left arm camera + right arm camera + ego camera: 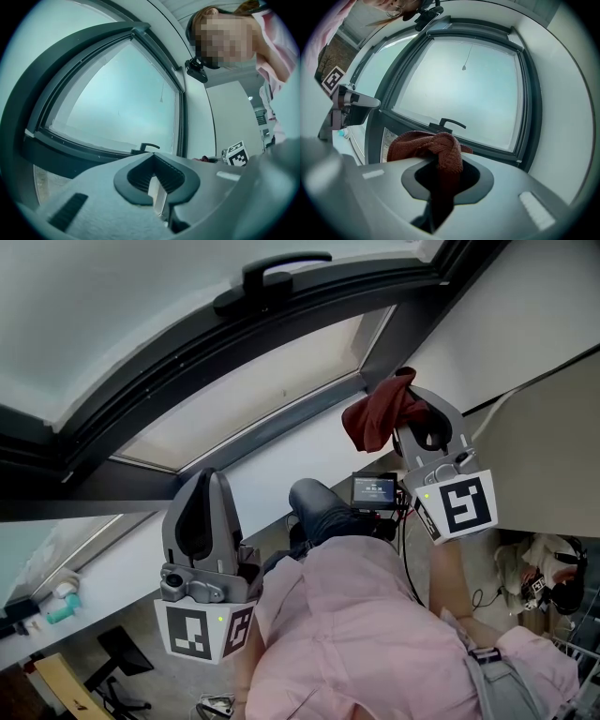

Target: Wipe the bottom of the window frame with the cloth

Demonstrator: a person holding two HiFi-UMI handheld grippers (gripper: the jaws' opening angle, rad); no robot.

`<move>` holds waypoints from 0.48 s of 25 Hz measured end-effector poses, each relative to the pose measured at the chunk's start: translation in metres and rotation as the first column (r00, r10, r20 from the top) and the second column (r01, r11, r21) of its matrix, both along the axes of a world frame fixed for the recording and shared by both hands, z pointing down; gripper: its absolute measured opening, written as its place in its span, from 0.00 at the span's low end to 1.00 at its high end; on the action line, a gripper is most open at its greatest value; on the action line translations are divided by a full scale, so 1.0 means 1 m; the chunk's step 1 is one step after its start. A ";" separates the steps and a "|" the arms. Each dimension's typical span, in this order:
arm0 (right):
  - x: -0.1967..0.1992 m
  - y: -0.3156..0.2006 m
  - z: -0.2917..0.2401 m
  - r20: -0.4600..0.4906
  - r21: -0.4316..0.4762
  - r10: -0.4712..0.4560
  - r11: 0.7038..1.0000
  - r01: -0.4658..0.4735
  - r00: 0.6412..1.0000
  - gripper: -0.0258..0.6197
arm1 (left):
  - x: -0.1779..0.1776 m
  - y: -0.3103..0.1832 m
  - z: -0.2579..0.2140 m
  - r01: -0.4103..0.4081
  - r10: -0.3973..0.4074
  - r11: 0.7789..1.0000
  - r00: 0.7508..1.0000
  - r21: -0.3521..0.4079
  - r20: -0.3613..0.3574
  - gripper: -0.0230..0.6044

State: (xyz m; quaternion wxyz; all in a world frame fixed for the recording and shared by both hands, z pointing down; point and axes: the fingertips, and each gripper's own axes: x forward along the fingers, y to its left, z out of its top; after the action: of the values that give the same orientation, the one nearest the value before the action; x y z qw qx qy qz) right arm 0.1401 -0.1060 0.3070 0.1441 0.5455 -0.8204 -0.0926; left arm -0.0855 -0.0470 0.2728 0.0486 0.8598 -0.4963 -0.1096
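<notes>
A dark red knitted cloth [378,414] bunches out of my right gripper [418,407], which is shut on it and held up close to the lower right corner of the dark window frame [281,418]. In the right gripper view the cloth [426,145] spills over the jaws of the right gripper [443,161], just below the frame's bottom bar [487,149] and the handle [447,124]. My left gripper [208,476] hangs lower left, shut and empty, pointing at the frame. The left gripper [154,164] shows its jaws pressed together in its own view.
A black window handle [274,276] sits on the sash at the top. White wall [525,315] flanks the frame at right. A pale ledge [112,563] with small teal items [58,610] runs at the left. A small screen device [373,489] and the person's knee [323,512] lie below.
</notes>
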 end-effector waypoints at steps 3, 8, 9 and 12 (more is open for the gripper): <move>-0.004 -0.001 -0.002 0.015 0.004 -0.007 1.000 0.007 1.000 0.13 | 0.003 -0.001 0.001 -0.011 0.011 1.000 1.000 -0.004 0.003 0.03; -0.010 -0.003 0.001 0.008 -0.001 -0.016 1.000 0.016 1.000 0.13 | 0.007 -0.003 0.005 -0.021 0.021 1.000 1.000 -0.005 0.008 0.03; -0.010 -0.005 0.003 0.008 -0.005 -0.014 1.000 0.014 1.000 0.13 | 0.007 -0.003 0.007 -0.020 0.021 1.000 1.000 -0.004 0.013 0.03; -0.015 -0.016 0.002 0.023 0.000 -0.028 1.000 0.028 0.999 0.13 | 0.008 -0.003 0.011 -0.018 0.018 1.000 1.000 -0.014 0.023 0.03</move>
State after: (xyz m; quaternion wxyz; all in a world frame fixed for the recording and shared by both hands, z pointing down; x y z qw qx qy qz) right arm 0.1246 -0.1219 0.3087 0.1334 0.5350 -0.8295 -0.0883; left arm -0.0770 -0.0505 0.2836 0.0499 0.8651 -0.4898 -0.0958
